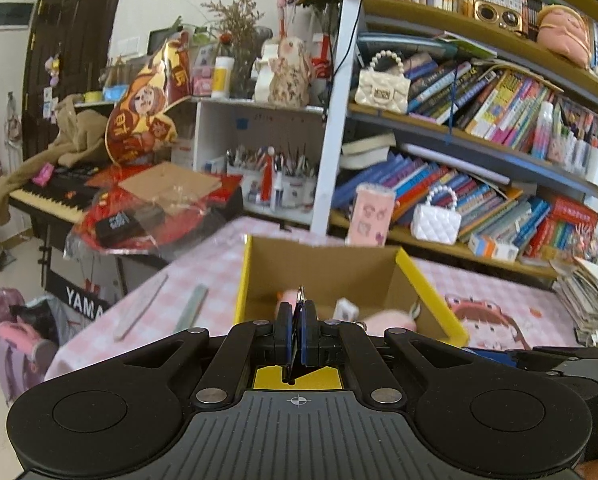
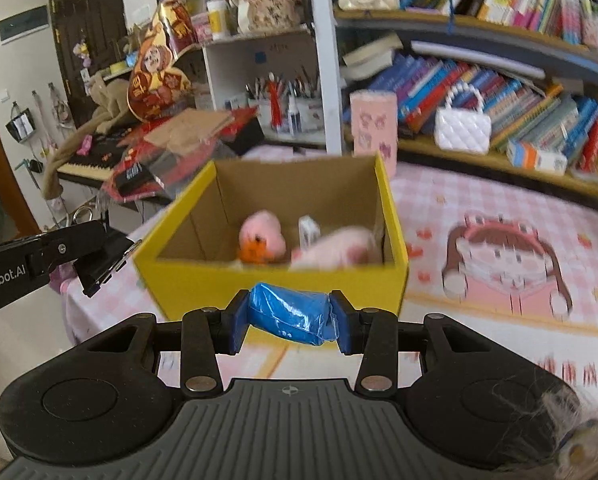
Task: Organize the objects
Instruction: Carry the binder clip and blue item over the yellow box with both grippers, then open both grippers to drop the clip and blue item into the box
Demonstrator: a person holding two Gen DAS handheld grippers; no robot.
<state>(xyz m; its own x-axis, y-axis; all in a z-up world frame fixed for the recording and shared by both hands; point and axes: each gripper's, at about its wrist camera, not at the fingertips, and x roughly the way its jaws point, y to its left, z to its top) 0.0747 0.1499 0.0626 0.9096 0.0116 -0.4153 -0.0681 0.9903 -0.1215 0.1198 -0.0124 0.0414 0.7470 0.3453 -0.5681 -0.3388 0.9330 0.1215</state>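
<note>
Blue plastic-wrapped roll: clamped crosswise between the blue pads of the right claw, held in the air just short of the near wall of the box.

Left claw: jaws pressed together on a thin dark flat item, edge-on and too slim to identify; a metal ring shows near its tip in the right wrist view. It hangs at the box's near left corner.

Yellow cardboard box: open-topped, brown inside, standing on the surface. Contents: a pink plush with an orange patch, a small white carton upright beside it, and a second pink plush lying at the right; all blurred.

Surface: covered with a pink-and-white checked cloth bearing a cartoon girl print to the right of the box. Two pale flat strips lie to its left.

Room: bookshelves crowded with books, two small quilted handbags, a pink patterned container, pen pots, a keyboard piano piled with red packaging, a dark door.
</note>
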